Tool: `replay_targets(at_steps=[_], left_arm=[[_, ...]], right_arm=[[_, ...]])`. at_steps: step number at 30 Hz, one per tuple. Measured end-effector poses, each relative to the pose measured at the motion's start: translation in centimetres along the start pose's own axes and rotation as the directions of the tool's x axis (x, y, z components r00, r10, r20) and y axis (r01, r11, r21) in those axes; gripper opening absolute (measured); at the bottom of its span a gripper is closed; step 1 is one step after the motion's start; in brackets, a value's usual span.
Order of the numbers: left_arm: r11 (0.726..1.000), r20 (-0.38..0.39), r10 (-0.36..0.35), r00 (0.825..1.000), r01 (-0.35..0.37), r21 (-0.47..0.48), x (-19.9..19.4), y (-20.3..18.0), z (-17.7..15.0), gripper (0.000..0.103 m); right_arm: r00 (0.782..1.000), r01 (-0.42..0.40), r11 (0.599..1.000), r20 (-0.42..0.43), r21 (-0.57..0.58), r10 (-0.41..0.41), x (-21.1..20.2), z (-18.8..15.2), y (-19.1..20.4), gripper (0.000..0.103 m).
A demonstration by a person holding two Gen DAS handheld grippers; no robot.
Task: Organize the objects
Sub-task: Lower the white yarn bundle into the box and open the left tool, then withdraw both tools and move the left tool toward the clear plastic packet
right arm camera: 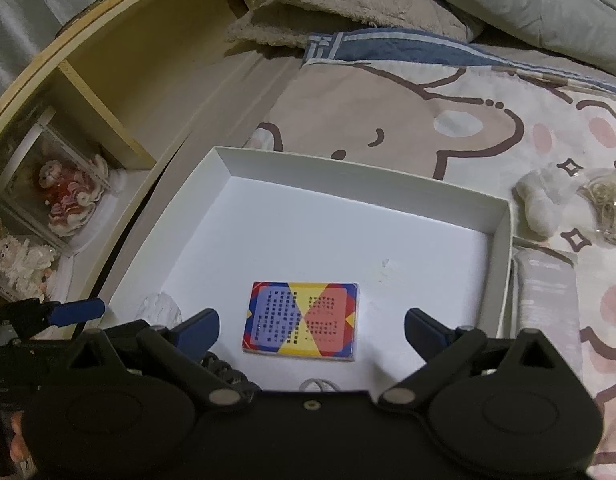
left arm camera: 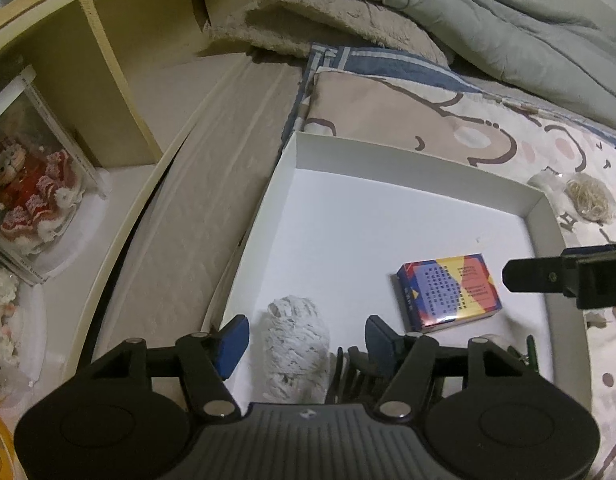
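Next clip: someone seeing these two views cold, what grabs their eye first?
Probably the colourful card box, lying flat on the floor of the shallow white tray on the cartoon-print bedspread, right between the open right gripper fingers. Next, the fuzzy white roll in the tray between the parted left gripper fingers, untouched. Off to the left, a red-dressed doll sits in the shelf.

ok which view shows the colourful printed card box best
The right wrist view: the colourful printed card box lies flat and whole between that gripper's open jaws, its top face square-on inside the white cardboard tray. The left wrist view shows it smaller, off to the right, at an angle.
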State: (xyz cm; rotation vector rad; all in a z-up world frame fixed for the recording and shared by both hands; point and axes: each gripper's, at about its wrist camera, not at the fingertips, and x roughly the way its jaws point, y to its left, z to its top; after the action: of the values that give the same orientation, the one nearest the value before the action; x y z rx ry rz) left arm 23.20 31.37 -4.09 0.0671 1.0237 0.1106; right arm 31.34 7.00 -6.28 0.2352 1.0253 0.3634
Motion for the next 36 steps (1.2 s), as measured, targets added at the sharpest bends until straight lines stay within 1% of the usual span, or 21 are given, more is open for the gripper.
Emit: replay_targets(at_steps=[4,5,8,10,11,12,14,20,26,30,36], left_arm=[[1.000,0.012,-0.005,1.000,0.005,-0.022,-1.2,-0.3,-0.3,0.065],[1.000,0.016,-0.007,1.000,0.008,-0.027,-1.7,-0.4,-0.3,0.067],[0.999,0.035,-0.009,0.999,0.010,-0.042,-2.8,-0.8,-0.5,0.079],[0.999,0.048,-0.008,0.999,0.010,-0.049,-3.5,-1.2,-0.7,0.082],[0.999,0.054,-0.006,0.999,0.008,-0.053,-3.9,-1.3,-0.8,0.087],[0.998,0.062,0.001,0.998,0.003,-0.056,-4.2,-1.5,-0.9,0.094],[0.998,0.083,0.009,0.997,-0.005,-0.056,-4.8,-2.1,-1.1,0.103],[0.997,0.106,0.003,0.994,0.005,-0.081,-6.2,-3.2,-1.8,0.103],[0.998,0.129,0.001,0.992,0.008,-0.068,-7.5,-5.0,-2.7,0.103],[0.997,0.146,-0.009,0.989,0.020,-0.076,-8.5,-5.9,-2.9,0.103],[0.998,0.163,-0.008,0.987,0.018,-0.055,-9.2,-7.6,-3.1,0.103]], right_arm=[[1.000,0.016,0.999,0.024,-0.034,-0.016,-1.3,-0.5,0.0,0.100],[0.999,0.024,0.999,0.030,-0.047,-0.022,-1.6,-0.6,0.1,0.100],[0.998,0.042,0.996,0.051,-0.075,-0.039,-2.7,-1.1,0.0,0.100],[0.997,0.049,0.996,0.062,-0.080,-0.044,-3.4,-1.4,-0.3,0.100],[0.997,0.053,0.996,0.067,-0.078,-0.048,-3.8,-1.5,-0.4,0.100],[0.996,0.058,0.995,0.073,-0.076,-0.052,-4.2,-1.7,-0.7,0.100],[0.995,0.065,0.995,0.081,-0.073,-0.059,-4.9,-2.0,-1.1,0.101],[0.991,0.084,0.990,0.112,-0.109,-0.071,-6.8,-3.3,-2.0,0.103],[0.983,0.118,0.985,0.157,-0.129,-0.097,-8.6,-4.2,-2.7,0.103],[0.981,0.119,0.984,0.168,-0.130,-0.096,-9.6,-4.8,-3.5,0.103],[0.977,0.126,0.984,0.189,-0.122,-0.101,-10.9,-5.5,-4.6,0.103]])
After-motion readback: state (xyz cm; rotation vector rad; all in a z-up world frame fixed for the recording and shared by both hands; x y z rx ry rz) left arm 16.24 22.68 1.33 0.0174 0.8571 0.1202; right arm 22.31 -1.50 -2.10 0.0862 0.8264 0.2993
